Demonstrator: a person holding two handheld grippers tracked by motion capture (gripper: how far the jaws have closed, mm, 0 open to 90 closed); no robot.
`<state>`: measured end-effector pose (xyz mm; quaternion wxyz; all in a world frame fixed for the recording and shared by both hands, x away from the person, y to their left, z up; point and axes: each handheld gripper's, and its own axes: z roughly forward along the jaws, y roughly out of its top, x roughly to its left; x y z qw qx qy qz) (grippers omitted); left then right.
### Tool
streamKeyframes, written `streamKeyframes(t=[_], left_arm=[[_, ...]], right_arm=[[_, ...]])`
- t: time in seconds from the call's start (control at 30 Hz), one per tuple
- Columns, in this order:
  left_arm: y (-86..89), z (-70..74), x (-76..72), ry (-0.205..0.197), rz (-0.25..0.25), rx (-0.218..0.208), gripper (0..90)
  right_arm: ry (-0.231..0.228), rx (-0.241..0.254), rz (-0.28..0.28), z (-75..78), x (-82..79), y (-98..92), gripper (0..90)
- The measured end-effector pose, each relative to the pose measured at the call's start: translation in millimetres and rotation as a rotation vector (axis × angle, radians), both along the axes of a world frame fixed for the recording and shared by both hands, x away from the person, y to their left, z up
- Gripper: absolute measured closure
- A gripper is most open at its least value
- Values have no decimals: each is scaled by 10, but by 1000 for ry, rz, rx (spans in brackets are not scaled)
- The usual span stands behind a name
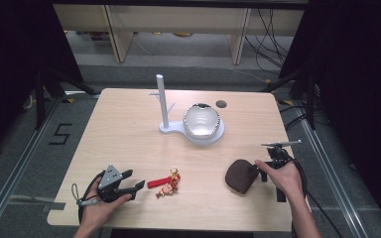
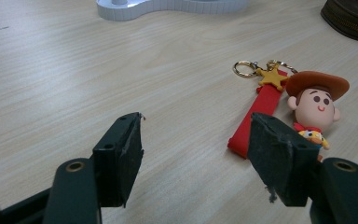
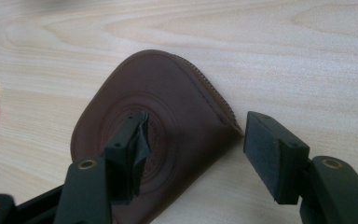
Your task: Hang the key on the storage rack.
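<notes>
On the table's near edge, a cowboy keychain [image 1: 167,184] lies just beyond the left gripper [image 1: 133,186], jaws spread and empty. Right gripper [image 3: 193,151], also spread, straddles a brown zip pouch's [image 1: 240,175] corner; closing likely comes next.

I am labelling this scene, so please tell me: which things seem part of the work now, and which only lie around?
Probably in use:
- keychain, just ahead of the open left hand-held gripper
- brown pouch, its corner between the open right hand-held gripper's jaws

Lying about:
- white stand
- shiny bowl on its base
</notes>
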<state>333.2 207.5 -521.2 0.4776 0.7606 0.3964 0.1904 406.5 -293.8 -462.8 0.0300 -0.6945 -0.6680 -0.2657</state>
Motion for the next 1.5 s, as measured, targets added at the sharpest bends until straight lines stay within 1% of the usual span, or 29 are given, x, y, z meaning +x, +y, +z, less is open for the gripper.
streamKeyframes(t=[0.07, 0.13, 0.17, 0.2, 0.23, 0.3, 0.33, 0.37, 0.43, 0.47, 0.53, 0.57, 0.63, 0.7, 0.73, 0.8, 0.83, 0.9, 0.93, 0.97, 1.0, 1.13, 1.17, 1.23, 1.3, 1.4, 1.43, 1.47, 1.5], left_arm=[[4, 8, -6, 0, 5, 1, 347], [12, 8, -4, -1, 1, -1, 347], [13, 6, -3, -1, -1, -4, 347], [13, 6, -4, -1, 0, -4, 347], [14, 6, -5, -1, -1, -4, 347], [14, 6, -5, -1, 0, -5, 346], [16, 5, -3, -1, 0, -4, 346], [13, 3, -2, 0, 3, -10, 346], [22, 4, -1, 2, 2, -2, 345], [22, 3, -1, 2, 2, -2, 345], [24, 1, -3, 3, 5, -5, 345], [25, 2, -3, 3, 5, -5, 345], [26, 1, -1, 3, 6, -6, 345], [27, 0, -1, 4, 6, -4, 345], [25, 1, -4, 5, 10, -1, 345], [25, 2, -6, 9, 12, 5, 345], [26, 2, -6, 9, 12, 8, 345], [24, 0, -4, 10, 10, 8, 345], [23, -2, -4, 10, 11, 7, 345], [22, -3, -4, 10, 10, 8, 345], [20, -4, -5, 11, 11, 8, 345], [14, -17, 2, 8, 6, -3, 346], [17, -17, 2, 9, 4, 2, 346], [17, -17, 0, 8, 5, 2, 346], [25, -18, 1, 8, 4, 5, 347], [26, -16, 1, 15, 15, 13, 347], [24, -16, 2, 15, 15, 12, 347], [24, -16, 2, 14, 14, 13, 347], [24, -16, 2, 15, 13, 13, 347]], right_arm=[[7, -36, 71, -6, 41, -45, 396], [29, -45, 72, -7, 72, -29, 389], [85, -7, 25, 23, 87, 24, 385], [88, -27, 16, 25, 107, 38, 377], [58, -68, 87, 15, 131, -4, 374], [27, -103, 123, 0, 183, 9, 368], [46, -106, 139, 18, 197, 16, 359], [129, -103, 108, 50, 222, 77, 353], [151, -99, 115, 52, 240, 86, 349], [134, -111, 115, 28, 254, 92, 346], [166, -109, 130, 14, 275, 102, 343], [212, -73, 62, 26, 265, 163, 339], [151, -106, 128, -31, 285, 97, 330], [196, -72, 92, -18, 284, 117, 331], [176, -94, 118, -35, 291, 83, 331], [166, -75, 112, -56, 289, 62, 339], [223, -34, 48, -35, 282, 111, 344], [126, -72, 198, -105, 303, -20, 351], [131, -68, 195, -109, 308, -23, 353], [155, -43, 142, -119, 317, -11, 362], [130, -27, 133, -144, 319, -18, 370], [160, -36, 150, -104, 324, -6, 397], [218, -50, 121, -56, 327, 37, 425], [216, -55, 124, -51, 330, 38, 446], [179, -60, 127, -49, 319, 22, 489], [192, -56, 131, -19, 302, -1, 532], [213, -35, 94, 4, 286, 26, 551], [132, -63, 138, -20, 280, -18, 561], [106, -69, 167, -28, 283, -36, 574]])
